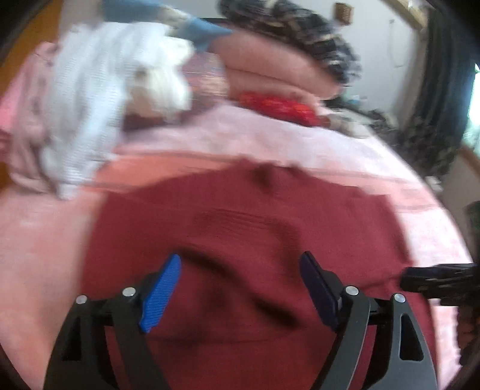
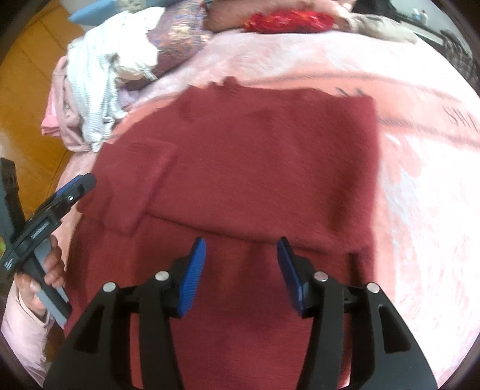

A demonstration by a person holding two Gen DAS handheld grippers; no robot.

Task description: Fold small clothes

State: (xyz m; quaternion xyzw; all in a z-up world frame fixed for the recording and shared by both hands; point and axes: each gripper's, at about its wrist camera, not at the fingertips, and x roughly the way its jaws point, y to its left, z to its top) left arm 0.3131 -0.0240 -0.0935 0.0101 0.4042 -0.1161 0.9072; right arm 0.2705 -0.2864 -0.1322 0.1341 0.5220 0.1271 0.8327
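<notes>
Left tool (image 1: pixel 240 288): jaws spread wide, nothing between the blue pads (image 1: pixel 160 295); it hangs released above the dark red garment (image 1: pixel 255 228), whose cloth fills the view from 6 o'clock to the centre. This view is blurred.

Right tool (image 2: pixel 241 274): jaws parted, pads clear of the cloth, gripping nothing; the same garment (image 2: pixel 255 156) lies directly under and ahead of it, toward 12 o'clock. A folded edge crosses the garment just beyond the fingertips, and a folded-in sleeve (image 2: pixel 144 186) lies on the body at 10 o'clock.

In the right wrist view the left tool (image 2: pixel 64 195) enters at 9 o'clock, held in a hand (image 2: pixel 51 267) with a pale pink sleeve (image 2: pixel 21 327), at the garment's left edge.

The garment rests flat on a pink bedspread (image 2: pixel 420 210) covering the bed.

At 11 o'clock, near the bed's edge, lies a heap of white striped and pink clothes (image 2: pixel 90 99), apart from the garment. At 12 o'clock, pillows (image 1: pixel 270 63) and a red item (image 2: pixel 288 18) sit at the far side of the bed.
</notes>
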